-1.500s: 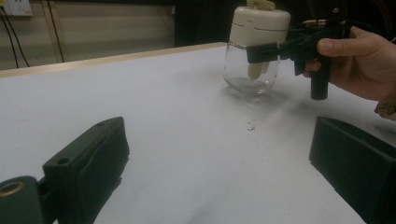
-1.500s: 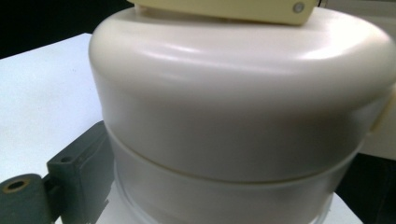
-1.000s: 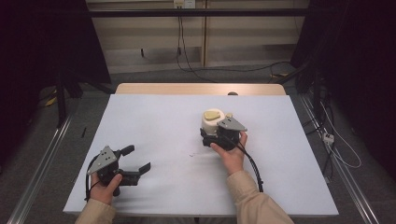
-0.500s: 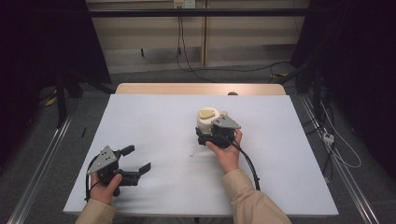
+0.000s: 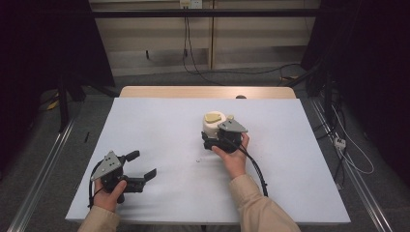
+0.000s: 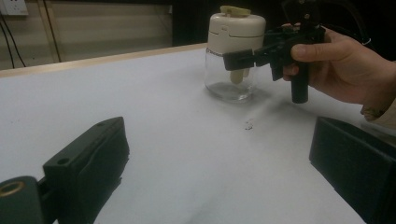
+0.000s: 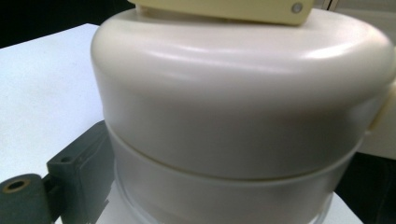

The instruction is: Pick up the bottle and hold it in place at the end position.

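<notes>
A cream lid (image 7: pixel 243 93) sits very close to the camera, domed and smooth, with a pale yellow flat piece (image 7: pixel 224 8) on top of it. Under the lid runs a clear glass wall (image 7: pixel 224 196). One black jaw of the tool rises at lower left, just beside the glass, perhaps touching it. Behind lies the white desk (image 7: pixel 42 84).

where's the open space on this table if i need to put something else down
Most of the white table is bare: the whole far-left stretch, the middle between the left claw and the jar, and the right side past the right claw. It is crowded only around the jar and the near-left corner.
</notes>
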`<action>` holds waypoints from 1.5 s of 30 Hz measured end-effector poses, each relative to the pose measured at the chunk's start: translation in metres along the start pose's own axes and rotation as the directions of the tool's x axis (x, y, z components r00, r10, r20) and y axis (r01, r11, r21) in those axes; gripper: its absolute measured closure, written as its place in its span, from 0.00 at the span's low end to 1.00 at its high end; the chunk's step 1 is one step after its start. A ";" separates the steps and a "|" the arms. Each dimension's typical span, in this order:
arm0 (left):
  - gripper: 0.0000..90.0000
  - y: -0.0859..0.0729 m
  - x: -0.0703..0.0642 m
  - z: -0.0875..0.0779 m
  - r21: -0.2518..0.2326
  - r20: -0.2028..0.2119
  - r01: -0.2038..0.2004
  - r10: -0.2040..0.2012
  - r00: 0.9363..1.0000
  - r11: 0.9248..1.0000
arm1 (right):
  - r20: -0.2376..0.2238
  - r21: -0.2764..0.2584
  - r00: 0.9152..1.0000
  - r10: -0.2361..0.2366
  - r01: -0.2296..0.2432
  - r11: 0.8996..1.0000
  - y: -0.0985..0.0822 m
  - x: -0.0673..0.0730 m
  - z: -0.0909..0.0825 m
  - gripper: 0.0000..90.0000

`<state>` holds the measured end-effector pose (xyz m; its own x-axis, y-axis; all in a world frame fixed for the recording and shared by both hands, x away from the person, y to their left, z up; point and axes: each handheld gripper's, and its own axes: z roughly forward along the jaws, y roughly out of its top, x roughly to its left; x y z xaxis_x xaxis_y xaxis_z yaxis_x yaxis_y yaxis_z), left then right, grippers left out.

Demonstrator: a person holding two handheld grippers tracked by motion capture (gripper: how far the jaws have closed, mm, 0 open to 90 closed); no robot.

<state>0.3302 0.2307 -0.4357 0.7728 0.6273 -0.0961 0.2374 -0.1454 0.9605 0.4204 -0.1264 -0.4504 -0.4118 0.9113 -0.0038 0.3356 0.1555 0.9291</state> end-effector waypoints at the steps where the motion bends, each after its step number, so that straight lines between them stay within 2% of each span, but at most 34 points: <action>1: 0.05 0.000 -0.001 0.001 -0.009 0.001 0.012 -0.012 1.000 1.000 | -0.001 0.000 1.000 0.000 0.000 1.000 0.000 0.000 0.000 0.06; 13: 0.05 -0.001 -0.001 0.001 0.000 0.005 0.013 -0.013 1.000 1.000 | -0.001 -0.002 1.000 0.015 -0.015 1.000 -0.001 0.000 0.004 0.06; 23: 0.05 -0.001 -0.001 0.001 0.002 0.009 0.011 -0.011 1.000 1.000 | -0.016 -0.004 1.000 -0.020 0.020 1.000 0.005 0.009 0.008 0.06; 32: 0.05 0.000 0.000 0.001 -0.001 0.009 0.011 -0.011 1.000 1.000 | -0.028 0.004 0.999 -0.028 0.028 1.000 0.004 0.012 0.013 0.06; 45: 0.05 -0.001 -0.001 0.001 0.001 0.007 0.015 -0.015 1.000 1.000 | -0.039 0.008 0.999 -0.009 0.010 1.000 0.003 0.009 0.013 0.06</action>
<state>0.3297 0.2291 -0.4364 0.7732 0.6243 -0.1118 0.2490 -0.1367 0.9588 0.4289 -0.1129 -0.4524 -0.4477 0.8942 0.0021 0.3381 0.1671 0.9262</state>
